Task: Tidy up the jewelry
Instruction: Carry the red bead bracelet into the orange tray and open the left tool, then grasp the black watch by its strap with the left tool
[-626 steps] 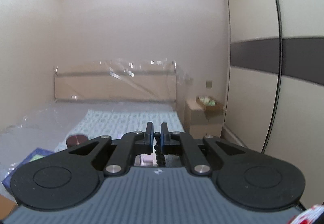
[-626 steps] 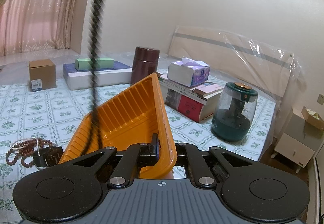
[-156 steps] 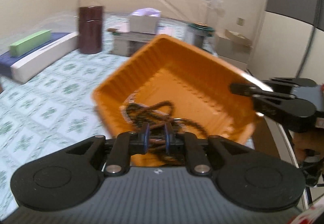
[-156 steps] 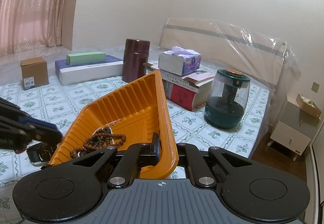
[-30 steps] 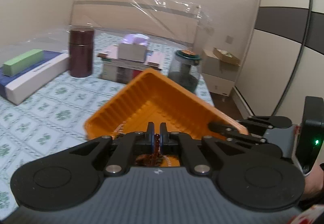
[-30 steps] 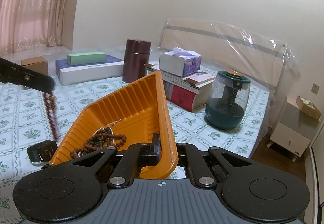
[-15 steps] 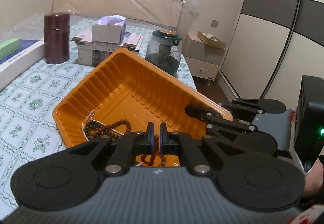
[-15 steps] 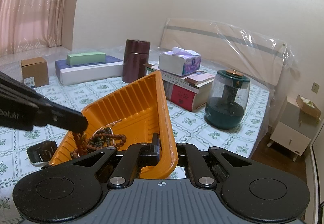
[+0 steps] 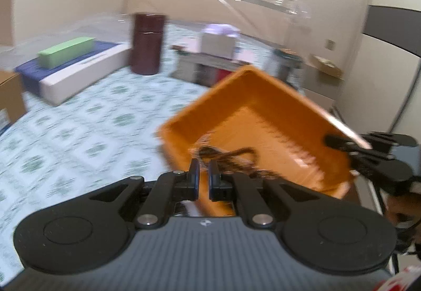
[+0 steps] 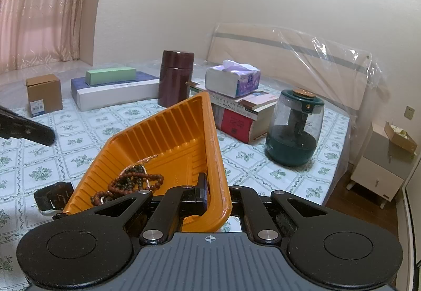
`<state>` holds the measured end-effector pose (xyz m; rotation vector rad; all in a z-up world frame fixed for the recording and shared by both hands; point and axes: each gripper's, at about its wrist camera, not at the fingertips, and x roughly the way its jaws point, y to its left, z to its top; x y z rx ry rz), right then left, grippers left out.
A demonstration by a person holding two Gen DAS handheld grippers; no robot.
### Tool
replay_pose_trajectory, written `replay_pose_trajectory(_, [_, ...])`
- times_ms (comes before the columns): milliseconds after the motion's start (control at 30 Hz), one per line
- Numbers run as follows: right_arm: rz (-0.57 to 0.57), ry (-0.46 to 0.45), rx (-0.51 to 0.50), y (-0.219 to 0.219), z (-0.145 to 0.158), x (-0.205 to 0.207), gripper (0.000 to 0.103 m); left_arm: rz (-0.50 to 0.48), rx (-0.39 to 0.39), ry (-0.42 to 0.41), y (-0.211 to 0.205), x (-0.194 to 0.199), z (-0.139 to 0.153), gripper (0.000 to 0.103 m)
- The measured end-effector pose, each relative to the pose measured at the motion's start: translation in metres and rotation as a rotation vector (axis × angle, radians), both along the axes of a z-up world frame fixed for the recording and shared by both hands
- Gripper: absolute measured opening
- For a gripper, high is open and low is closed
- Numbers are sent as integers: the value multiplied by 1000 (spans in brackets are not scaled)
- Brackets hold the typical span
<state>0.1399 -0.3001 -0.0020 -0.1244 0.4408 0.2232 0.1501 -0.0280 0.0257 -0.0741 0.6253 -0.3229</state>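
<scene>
My right gripper (image 10: 210, 191) is shut on the near corner rim of an orange ribbed tray (image 10: 168, 143), which it holds tilted above the bed. Several bead strands (image 10: 129, 183) lie heaped in the tray's low corner. My left gripper (image 9: 204, 177) is empty with its jaws slightly apart, near the tray's left edge (image 9: 184, 119); the view is blurred. The beads (image 9: 229, 156) show just past its fingertips. The left gripper's fingertips (image 10: 39, 133) also show at the left of the right wrist view. A dark watch (image 10: 52, 195) lies on the sheet beside the tray.
On the flower-patterned sheet (image 10: 79, 133) stand a maroon canister (image 10: 176, 77), a green box on a long white box (image 10: 115, 88), a cardboard box (image 10: 43, 93), a tissue box on stacked books (image 10: 236, 96) and a green humidifier (image 10: 294, 130). A nightstand (image 10: 381, 167) stands at the right.
My left gripper has let the bead strand drop into the tray and has pulled back to the left, away from the tray. The right gripper and tray have stayed still.
</scene>
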Motion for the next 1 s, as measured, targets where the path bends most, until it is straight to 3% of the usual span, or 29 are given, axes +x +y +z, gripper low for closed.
replay_pose_trajectory(100, [0,0,-2,0,0,0,6,73,17,8,25,-4,-7,13])
replay_pose_trajectory(367, [0,0,-2,0,0,0,6,180,63,54,64,-19,-31,16])
replay_pose_trajectory(600, [1,1,-5,-1,-1,2,6,147,50,90,53,-27,-50,20])
replay_pose_trajectory(800, [1,1,-4,-1,-1,1,6,83,75,86,29,-26,-58,29])
replay_pose_trajectory(1000, [1,1,-5,-1,-1,1,6,10,138,70,5,-18,-60,30])
